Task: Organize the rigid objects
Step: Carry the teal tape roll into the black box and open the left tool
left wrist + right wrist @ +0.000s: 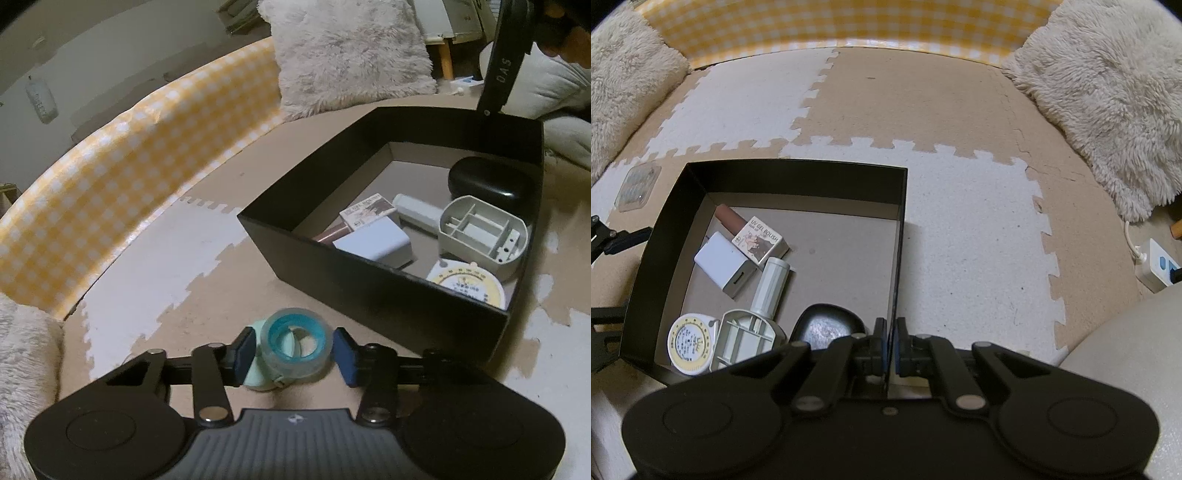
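My left gripper (295,349) is shut on a clear tape roll in a mint-green dispenser (293,345), held just above the mat in front of the black box (369,295). My right gripper (892,341) is shut on the right wall of the black box (899,240). The box holds a white charger (722,264), a UV gel polish carton (761,240), a brown tube (727,218), a white bottle (770,286), a grey plastic housing (742,338), a round tape measure (689,343) and a black case (827,325).
Beige and white puzzle floor mat (923,110). A yellow checked barrier (122,166) runs behind. Fluffy cushions lie at left (624,85) and right (1108,92). A small clear packet (637,186) lies left of the box. A white power strip (1156,269) sits far right.
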`<act>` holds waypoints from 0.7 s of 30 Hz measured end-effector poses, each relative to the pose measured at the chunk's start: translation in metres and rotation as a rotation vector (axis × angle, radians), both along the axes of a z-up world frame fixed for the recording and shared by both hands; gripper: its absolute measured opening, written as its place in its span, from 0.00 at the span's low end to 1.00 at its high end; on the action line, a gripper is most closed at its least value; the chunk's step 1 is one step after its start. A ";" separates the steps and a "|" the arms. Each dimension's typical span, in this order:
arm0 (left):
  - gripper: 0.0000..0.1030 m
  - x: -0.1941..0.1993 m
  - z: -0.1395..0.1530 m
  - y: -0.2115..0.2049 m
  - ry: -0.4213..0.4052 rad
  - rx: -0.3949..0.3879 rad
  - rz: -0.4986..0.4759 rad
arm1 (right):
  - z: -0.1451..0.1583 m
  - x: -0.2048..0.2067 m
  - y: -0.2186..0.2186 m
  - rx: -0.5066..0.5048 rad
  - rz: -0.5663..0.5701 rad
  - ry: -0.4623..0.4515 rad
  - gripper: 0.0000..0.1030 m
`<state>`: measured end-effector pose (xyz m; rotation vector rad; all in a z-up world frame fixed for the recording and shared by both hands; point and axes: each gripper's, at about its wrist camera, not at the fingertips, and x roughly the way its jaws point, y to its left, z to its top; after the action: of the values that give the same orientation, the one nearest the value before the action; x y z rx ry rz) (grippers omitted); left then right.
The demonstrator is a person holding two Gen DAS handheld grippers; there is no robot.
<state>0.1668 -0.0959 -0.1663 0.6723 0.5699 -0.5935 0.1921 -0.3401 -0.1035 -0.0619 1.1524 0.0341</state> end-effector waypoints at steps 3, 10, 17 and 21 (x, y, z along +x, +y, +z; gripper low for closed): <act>0.43 0.001 0.000 0.000 0.005 -0.011 0.003 | 0.000 0.000 0.001 0.000 0.001 0.000 0.04; 0.43 0.016 0.014 0.019 0.141 -0.203 0.124 | 0.000 -0.001 0.002 -0.007 0.008 -0.003 0.04; 0.43 0.022 0.044 0.040 0.177 -0.422 0.223 | 0.000 -0.001 0.002 -0.009 0.012 -0.003 0.04; 0.43 0.017 0.063 0.038 0.177 -0.512 0.203 | 0.000 0.000 0.002 -0.011 0.014 -0.003 0.04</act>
<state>0.1836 -0.0575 -0.1030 0.0774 0.6103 -0.5803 0.1919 -0.3380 -0.1031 -0.0794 1.1489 0.0396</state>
